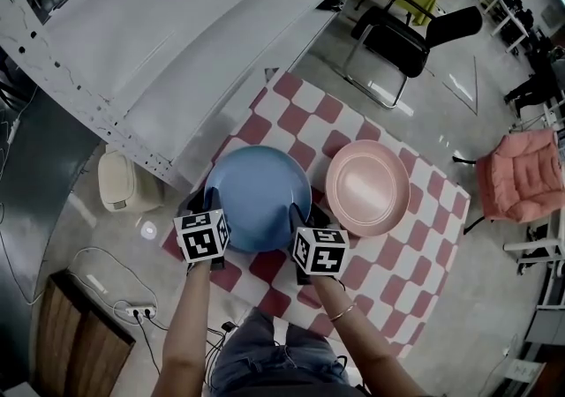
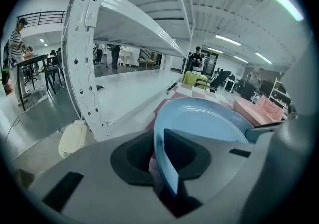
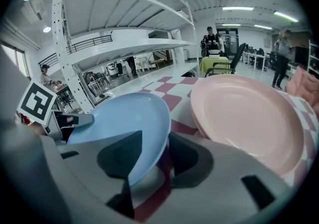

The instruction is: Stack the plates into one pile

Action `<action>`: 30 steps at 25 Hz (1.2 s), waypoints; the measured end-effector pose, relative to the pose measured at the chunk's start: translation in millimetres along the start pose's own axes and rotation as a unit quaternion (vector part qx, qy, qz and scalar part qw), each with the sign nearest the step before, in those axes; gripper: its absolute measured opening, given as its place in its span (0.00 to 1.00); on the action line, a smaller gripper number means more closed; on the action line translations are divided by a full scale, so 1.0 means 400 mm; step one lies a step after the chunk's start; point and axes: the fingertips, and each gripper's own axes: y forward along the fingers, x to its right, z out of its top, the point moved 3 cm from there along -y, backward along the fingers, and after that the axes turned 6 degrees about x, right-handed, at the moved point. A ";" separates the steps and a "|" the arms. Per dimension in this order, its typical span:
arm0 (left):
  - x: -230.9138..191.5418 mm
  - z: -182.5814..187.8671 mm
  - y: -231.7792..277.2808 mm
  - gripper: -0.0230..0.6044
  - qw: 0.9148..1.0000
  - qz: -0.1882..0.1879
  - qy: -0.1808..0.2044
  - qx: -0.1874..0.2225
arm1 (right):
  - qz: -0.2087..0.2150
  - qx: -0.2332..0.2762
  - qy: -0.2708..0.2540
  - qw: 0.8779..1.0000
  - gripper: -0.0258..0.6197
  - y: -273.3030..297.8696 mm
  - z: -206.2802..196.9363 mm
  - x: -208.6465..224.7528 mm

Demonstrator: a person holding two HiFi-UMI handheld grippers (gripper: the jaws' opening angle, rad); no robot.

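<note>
The step in hand is the pick-up of the blue plate point(image 1: 258, 197), which lies on the checked worktop point(image 1: 397, 263) just ahead of both tools, its near rim reaching into each. The left hand-held gripper point(image 2: 159, 154) has the rim pinched between its pads, on the plate's near-left edge. The right hand-held gripper point(image 3: 157, 161) straddles the near-right edge with its jaws narrowly apart: a sliver of cloth shows between the rim and the outer pad, so it seems not yet to press. The pink plate point(image 1: 367, 187) sits ahead and to the right of the right hand-held gripper, just beside the blue one. The next move probably calls for the right jaws to close, then an even lift by both hands and a carry rightward over the pink plate. The blue plate faces hollow side up and lies about level; being round, it has no long axis.
</note>
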 end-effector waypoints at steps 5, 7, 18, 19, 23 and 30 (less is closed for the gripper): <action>-0.018 -0.015 -0.036 0.15 1.000 0.011 -0.005 0.000 | 0.007 -0.001 -0.005 1.000 0.29 -0.014 -0.004 -0.024; -0.026 -0.011 -0.056 0.15 1.000 0.015 -0.012 0.006 | 0.013 -0.001 -0.008 1.000 0.29 -0.020 -0.004 -0.037; 0.003 0.032 -0.145 0.14 0.999 0.020 -0.008 0.026 | 0.035 0.025 0.001 0.999 0.29 -0.116 0.033 -0.045; 0.014 0.036 -0.150 0.13 0.999 0.017 -0.006 0.026 | 0.035 0.028 0.006 0.999 0.29 -0.128 0.038 -0.038; 0.071 0.059 -0.157 0.13 0.999 0.000 0.001 0.033 | 0.027 0.040 0.013 0.999 0.29 -0.167 0.064 0.005; 0.224 0.102 -0.139 0.13 0.998 -0.045 0.014 0.045 | -0.012 0.067 0.019 0.998 0.29 -0.241 0.090 0.134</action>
